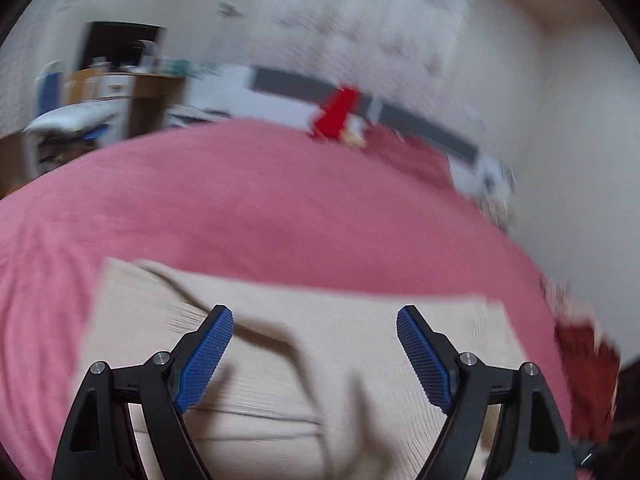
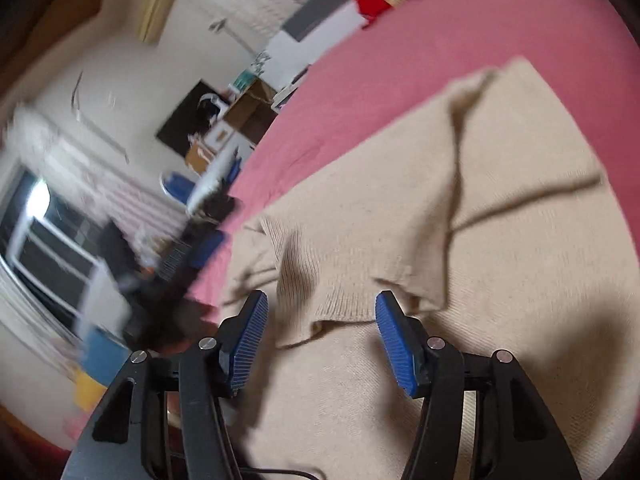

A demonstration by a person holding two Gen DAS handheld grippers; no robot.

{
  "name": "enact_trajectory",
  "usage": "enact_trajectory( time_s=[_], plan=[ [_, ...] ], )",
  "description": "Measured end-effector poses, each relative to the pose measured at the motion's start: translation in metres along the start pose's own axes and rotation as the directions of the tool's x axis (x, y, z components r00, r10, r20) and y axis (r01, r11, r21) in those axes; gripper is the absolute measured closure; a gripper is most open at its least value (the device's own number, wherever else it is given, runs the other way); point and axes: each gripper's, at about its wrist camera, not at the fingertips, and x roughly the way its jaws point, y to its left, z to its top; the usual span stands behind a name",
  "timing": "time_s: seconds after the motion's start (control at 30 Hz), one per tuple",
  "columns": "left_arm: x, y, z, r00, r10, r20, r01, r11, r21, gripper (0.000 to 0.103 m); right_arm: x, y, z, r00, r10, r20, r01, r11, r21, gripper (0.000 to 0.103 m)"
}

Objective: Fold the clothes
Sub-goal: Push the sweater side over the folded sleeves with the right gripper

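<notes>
Your beige knit sweater lies spread on the pink bedspread, partly folded: in the right wrist view a ribbed hem or cuff edge lies doubled over the body of the garment, with a dark crease running across the cloth further out. In the left wrist view the same sweater shows as a pale, roughly rectangular panel with a few soft wrinkles. Around it the bedspread is bare, and nothing lies between either claw and the knit. At the far edge of the bed sits a red folded item, well apart from the sweater, against a grey and white headboard. A darker red cloth lies at the bed's right edge in the left view. Beyond the bed you can see blurred furniture, a cardboard box and a window. Your left claw hovers above the sweater, tilted downward, its blue pads wide apart and empty. Your right claw is rolled so that the room looks slanted, pointing down at the folded hem; its fingers stand apart with nothing gripped, the hem showing between them but not pressed.
</notes>
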Motion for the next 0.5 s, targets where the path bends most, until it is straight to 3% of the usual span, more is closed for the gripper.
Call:
enact_trajectory(
  time_s=[0.03, 0.13, 0.17, 0.3, 0.43, 0.5],
  plan=[
    [0.01, -0.01, -0.003, 0.999, 0.008, -0.035, -0.007, 0.999, 0.044, 0.018, 0.001, -0.006, 0.0, 1.0, 0.025, -0.008, -0.025, 0.999, 0.037, 0.041],
    [0.035, -0.022, -0.015, 0.976, 0.178, -0.129, -0.157, 0.975, 0.157, 0.018, 0.013, -0.018, -0.001, 0.998, 0.061, -0.003, -0.06, 0.991, 0.119, 0.039],
    [0.039, -0.018, -0.017, 0.971, 0.184, -0.153, -0.162, 0.976, 0.148, 0.018, 0.018, -0.021, -0.001, 0.998, 0.066, 0.003, -0.066, 0.988, 0.141, 0.038],
    [0.038, -0.003, -0.023, 0.969, 0.162, -0.187, -0.147, 0.985, 0.089, 0.018, 0.036, -0.026, -0.005, 0.999, -0.046, 0.027, 0.04, 0.979, 0.2, 0.037],
    [0.033, -0.012, -0.027, 0.965, 0.192, -0.176, -0.168, 0.975, 0.144, 0.017, 0.049, -0.018, 0.0, 0.995, -0.06, 0.079, 0.047, 0.986, 0.16, 0.037],
    [0.032, -0.018, -0.031, 0.963, 0.214, -0.165, -0.18, 0.964, 0.196, 0.017, 0.038, -0.025, 0.006, 0.983, -0.079, 0.164, 0.044, 0.978, 0.206, 0.037]
  ],
)
